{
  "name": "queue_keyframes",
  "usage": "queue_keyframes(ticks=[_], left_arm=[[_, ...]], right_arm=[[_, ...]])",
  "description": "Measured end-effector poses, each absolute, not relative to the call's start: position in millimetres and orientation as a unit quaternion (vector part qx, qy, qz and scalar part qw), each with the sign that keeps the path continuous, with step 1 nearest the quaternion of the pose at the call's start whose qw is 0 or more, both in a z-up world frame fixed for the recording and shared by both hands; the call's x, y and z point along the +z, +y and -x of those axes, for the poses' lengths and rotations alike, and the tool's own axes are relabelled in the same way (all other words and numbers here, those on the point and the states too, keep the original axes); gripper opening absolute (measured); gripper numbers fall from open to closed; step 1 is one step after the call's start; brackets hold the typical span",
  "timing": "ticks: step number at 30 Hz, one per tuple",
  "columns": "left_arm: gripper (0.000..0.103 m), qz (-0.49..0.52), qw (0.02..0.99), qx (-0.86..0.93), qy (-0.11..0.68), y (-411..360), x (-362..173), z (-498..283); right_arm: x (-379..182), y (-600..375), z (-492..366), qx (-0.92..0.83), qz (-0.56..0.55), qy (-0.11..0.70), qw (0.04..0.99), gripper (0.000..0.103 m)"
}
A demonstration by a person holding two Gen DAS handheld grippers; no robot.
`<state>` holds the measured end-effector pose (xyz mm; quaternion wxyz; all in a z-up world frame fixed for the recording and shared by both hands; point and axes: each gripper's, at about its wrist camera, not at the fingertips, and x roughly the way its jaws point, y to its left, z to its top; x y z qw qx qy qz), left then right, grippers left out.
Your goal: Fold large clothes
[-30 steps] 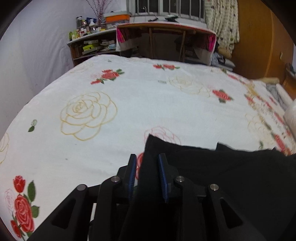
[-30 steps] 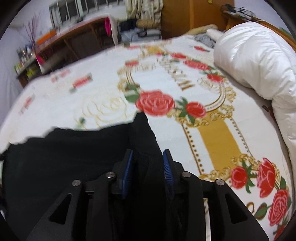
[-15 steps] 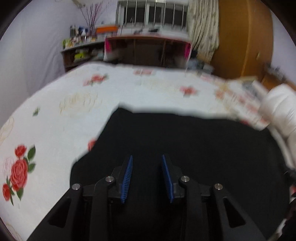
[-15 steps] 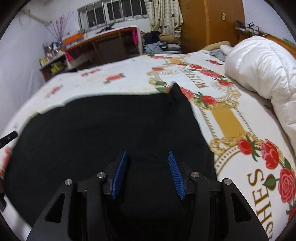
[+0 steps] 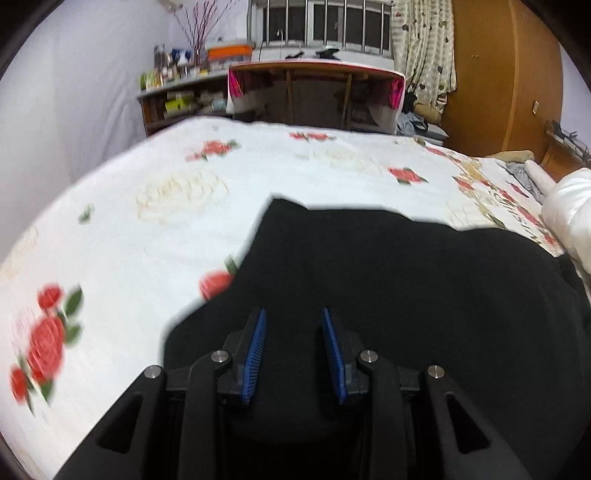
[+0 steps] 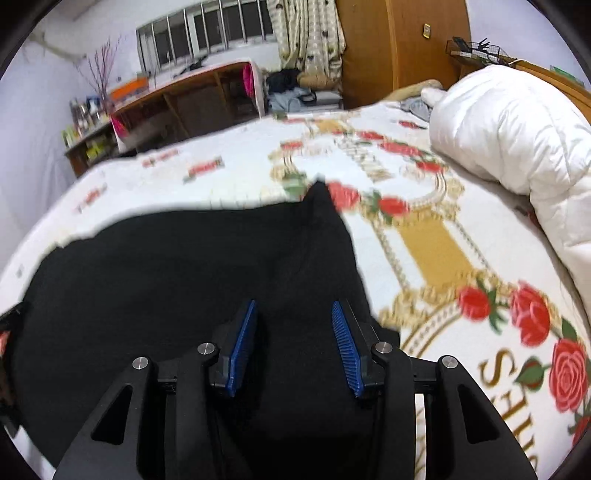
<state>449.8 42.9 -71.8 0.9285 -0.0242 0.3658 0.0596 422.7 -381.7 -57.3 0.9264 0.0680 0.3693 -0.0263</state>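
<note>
rose-print bedspread (image 5: 155, 236), black garment (image 5: 388, 266) spread flat, left hand-held gripper (image 5: 293, 349) and right hand-held gripper (image 6: 295, 345) apart, nothing pinched

The garment (image 5: 388, 280) lies spread on the bedspread (image 5: 147, 221), near the bed's front edge, its far edge running across the bed with a corner peaking at each end. The left gripper (image 5: 293, 347) hangs over the garment's left part, the right gripper (image 6: 295, 343) over its right part; cloth lies beneath both. To the right of the garment a rolled duvet (image 6: 517, 140) rests on the bedspread. Beyond the bed's far edge stands a desk (image 5: 314, 92), with a shelf unit (image 5: 173, 103) to its left and curtains (image 5: 424, 48) and a wardrobe (image 5: 506, 81) to its right. A window (image 5: 317, 22) sits behind the desk.
</note>
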Motion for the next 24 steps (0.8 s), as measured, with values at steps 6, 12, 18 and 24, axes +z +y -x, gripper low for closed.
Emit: queue_keyframes(ticks=[6, 12, 18, 24], left_arm=[[0.034, 0.032, 0.918, 0.083, 0.388, 59.7, -89.5, -480.1], [0.036, 0.016, 0.920, 0.088, 0.381, 48.7, -103.5, -484.2], [0.036, 0.011, 0.915, 0.087, 0.394, 50.1, -92.8, -479.7], [0.036, 0.005, 0.921, 0.077, 0.381, 57.0, -68.7, -443.1]], right_arm=[[-81.6, -393.6, -468.9, -0.048, -0.043, 0.422, 0.904, 0.039], [-106.9, -399.3, -473.9, -0.057, -0.054, 0.429, 0.900, 0.039], [-96.1, -400.9, -474.8, -0.068, -0.053, 0.446, 0.891, 0.041], [-60.1, -395.9, -428.0, -0.039, -0.074, 0.412, 0.907, 0.041]])
